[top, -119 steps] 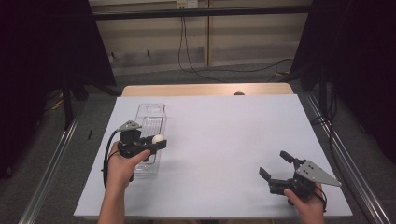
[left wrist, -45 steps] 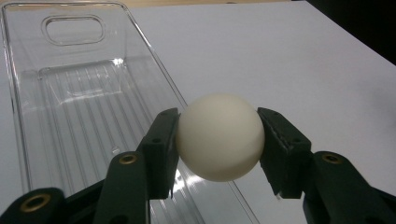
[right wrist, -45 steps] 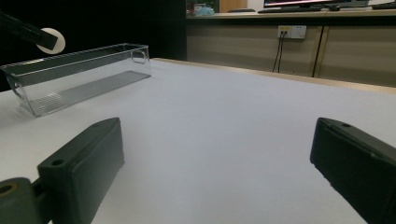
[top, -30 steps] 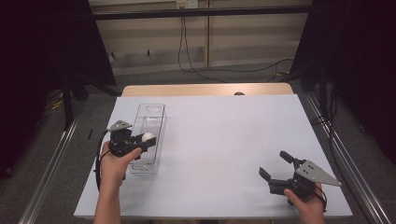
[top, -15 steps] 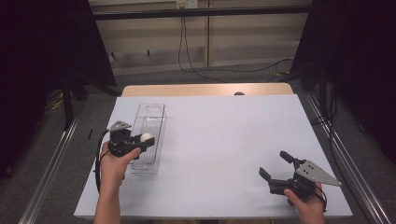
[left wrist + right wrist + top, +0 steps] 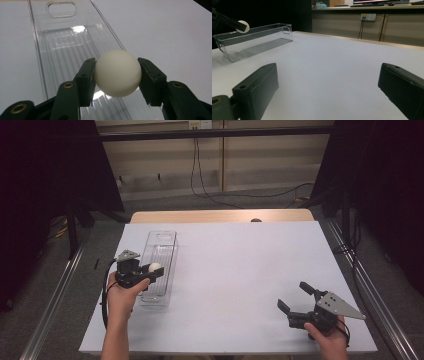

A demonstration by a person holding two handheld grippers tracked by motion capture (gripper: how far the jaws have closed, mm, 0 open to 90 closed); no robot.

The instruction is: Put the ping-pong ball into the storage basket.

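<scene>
One white ball [image 6: 117, 73], one clear plastic tray [image 6: 159, 266] and two grippers are on show above a single white table [image 6: 240, 270]. The left gripper [image 6: 150, 273] pinches the ball between its two jaws, one pad on each side, with the ridged tray floor just below and beyond them. The right gripper [image 6: 296, 301] holds nothing, its jaws spread wide over bare tabletop, the tray well away from them.

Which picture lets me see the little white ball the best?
The left gripper view: the white ball looks big and sharp there, pinched between the left gripper's two black jaws above the clear tray. The high view shows it as a small white dot; the right gripper view shows it far off, tiny.
</scene>
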